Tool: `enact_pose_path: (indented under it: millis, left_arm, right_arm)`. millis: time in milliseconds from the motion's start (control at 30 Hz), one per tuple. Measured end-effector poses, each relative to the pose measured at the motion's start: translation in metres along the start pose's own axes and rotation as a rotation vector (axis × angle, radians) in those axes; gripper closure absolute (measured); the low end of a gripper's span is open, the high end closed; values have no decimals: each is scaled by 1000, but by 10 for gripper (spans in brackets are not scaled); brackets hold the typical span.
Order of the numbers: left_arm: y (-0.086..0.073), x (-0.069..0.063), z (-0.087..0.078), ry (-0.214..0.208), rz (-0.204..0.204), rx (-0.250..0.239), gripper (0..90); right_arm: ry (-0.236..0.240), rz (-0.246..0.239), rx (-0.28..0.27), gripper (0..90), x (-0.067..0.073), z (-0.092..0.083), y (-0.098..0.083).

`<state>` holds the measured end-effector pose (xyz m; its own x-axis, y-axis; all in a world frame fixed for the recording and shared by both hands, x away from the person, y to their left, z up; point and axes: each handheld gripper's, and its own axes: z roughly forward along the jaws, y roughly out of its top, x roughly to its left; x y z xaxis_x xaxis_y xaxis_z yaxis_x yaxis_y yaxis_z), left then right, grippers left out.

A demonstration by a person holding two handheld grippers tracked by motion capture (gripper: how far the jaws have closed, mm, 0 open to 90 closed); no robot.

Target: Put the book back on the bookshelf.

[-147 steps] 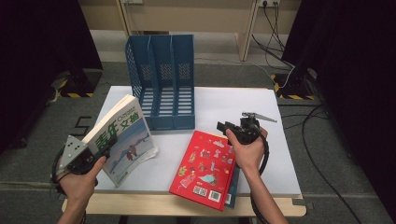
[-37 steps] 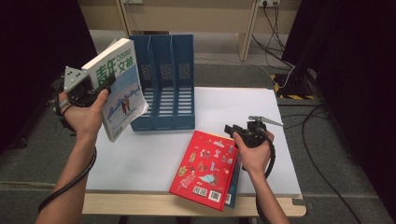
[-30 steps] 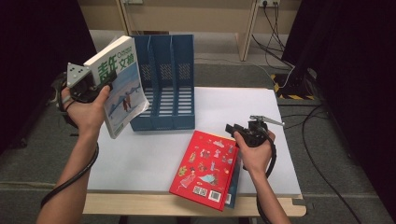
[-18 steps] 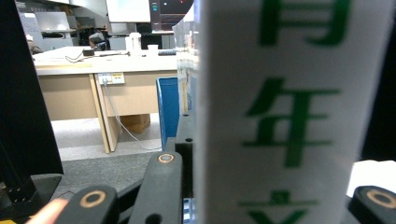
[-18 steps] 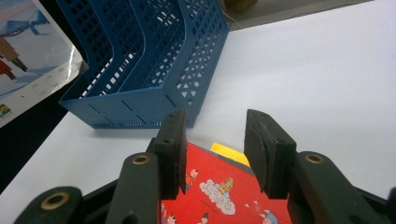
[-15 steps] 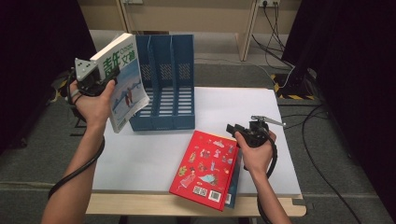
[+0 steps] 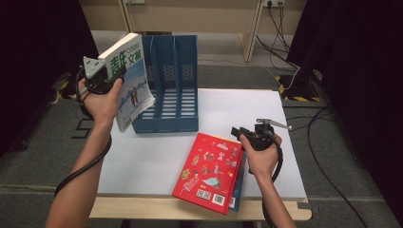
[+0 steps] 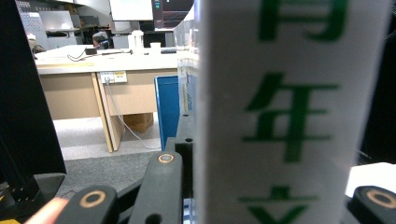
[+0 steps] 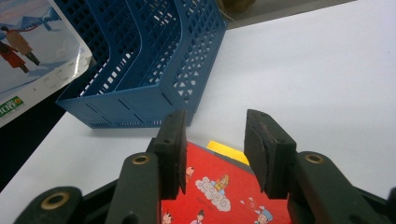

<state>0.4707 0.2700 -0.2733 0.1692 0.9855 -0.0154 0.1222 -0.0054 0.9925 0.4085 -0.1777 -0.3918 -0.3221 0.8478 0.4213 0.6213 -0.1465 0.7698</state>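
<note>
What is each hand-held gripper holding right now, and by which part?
The left hand-held gripper clamps the white book across its spine. The right hand-held gripper holds nothing.

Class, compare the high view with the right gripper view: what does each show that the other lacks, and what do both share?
High view alone: the left gripper shut on the white book, held up beside the file rack, both forearms, and the floor cables.

Right gripper view alone: a close look between the right gripper and its open jaws, nothing between them.

Both: the blue file rack, the red book and the white table.
</note>
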Motion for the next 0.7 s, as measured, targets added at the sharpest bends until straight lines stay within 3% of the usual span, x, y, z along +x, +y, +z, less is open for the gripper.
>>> enact_pose_path:
  millis: [333, 700]
  left_arm:
    - [2, -3, 13, 6, -8, -1, 735]
    - [3, 0, 19, 67, 18, 10, 735]
  right_arm:
    - [2, 1, -2, 596, -2, -1, 0]
    - [-1, 4, -5, 596, -5, -3, -1]
